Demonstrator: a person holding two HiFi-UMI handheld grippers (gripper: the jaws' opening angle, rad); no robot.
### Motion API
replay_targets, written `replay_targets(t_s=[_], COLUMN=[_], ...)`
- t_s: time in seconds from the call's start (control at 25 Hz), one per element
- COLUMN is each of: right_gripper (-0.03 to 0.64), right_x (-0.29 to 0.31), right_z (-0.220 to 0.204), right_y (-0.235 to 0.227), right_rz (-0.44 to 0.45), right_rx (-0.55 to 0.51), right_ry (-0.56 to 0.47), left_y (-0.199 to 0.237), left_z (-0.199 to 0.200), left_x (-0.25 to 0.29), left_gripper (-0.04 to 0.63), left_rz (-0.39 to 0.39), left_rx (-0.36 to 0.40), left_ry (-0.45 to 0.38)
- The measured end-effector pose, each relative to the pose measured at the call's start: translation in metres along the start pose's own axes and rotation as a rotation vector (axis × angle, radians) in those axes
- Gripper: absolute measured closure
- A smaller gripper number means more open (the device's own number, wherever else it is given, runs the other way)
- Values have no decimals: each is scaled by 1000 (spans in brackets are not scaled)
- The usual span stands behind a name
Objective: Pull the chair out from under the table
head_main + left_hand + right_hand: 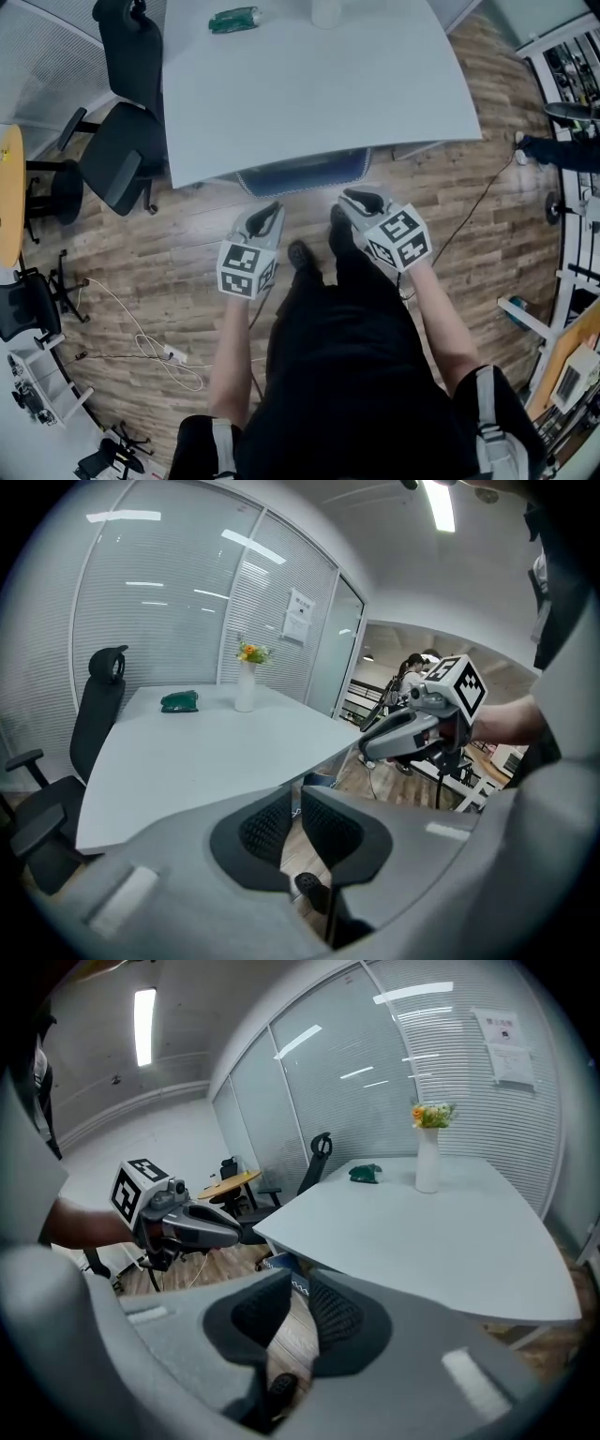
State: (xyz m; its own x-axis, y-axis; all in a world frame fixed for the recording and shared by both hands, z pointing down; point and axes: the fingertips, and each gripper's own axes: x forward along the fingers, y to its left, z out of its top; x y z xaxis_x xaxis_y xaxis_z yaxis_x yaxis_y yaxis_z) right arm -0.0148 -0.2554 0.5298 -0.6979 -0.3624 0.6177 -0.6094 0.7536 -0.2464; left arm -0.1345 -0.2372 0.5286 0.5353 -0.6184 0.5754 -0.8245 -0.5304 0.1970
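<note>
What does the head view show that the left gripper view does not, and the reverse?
Only the head view: a loose white cable and a yellow round table. Only the left gripper view: flowers and a paper notice. Both: the white table, the green object on it, the black office chair and the right gripper.

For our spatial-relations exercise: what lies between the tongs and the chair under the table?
Head view: only bare wooden floor separates the left tongs and right tongs from the chair.
</note>
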Motion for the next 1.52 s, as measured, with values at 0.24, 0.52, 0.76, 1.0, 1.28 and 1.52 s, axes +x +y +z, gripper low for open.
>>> replay_targets(t_s=[0.24,0.52,0.76,1.0,1.28,1.52], right_gripper=[536,499,470,466,448,437], right_x=[12,28,44,55,70,77], right_z=[-11,-30,-42,-48,-51,-60], right_y=[-12,-23,-31,-35,-40,-43], right_rz=[2,-8,4,10,11,-4], right_rx=[-11,-72,-95,-149,-222,-328], right_ry=[54,137,190,219,259,297], left_y=[3,12,15,17,25,28], left_z=[-16,-30,-38,-46,-55,-62], left_x=[14,29,44,56,69,81], left_gripper=[551,506,482,468,446,437], left_rz=[-6,1,-16,-25,-34,-50], left_rx=[56,132,201,266,324,395], left_ry=[71,141,184,243,280,283])
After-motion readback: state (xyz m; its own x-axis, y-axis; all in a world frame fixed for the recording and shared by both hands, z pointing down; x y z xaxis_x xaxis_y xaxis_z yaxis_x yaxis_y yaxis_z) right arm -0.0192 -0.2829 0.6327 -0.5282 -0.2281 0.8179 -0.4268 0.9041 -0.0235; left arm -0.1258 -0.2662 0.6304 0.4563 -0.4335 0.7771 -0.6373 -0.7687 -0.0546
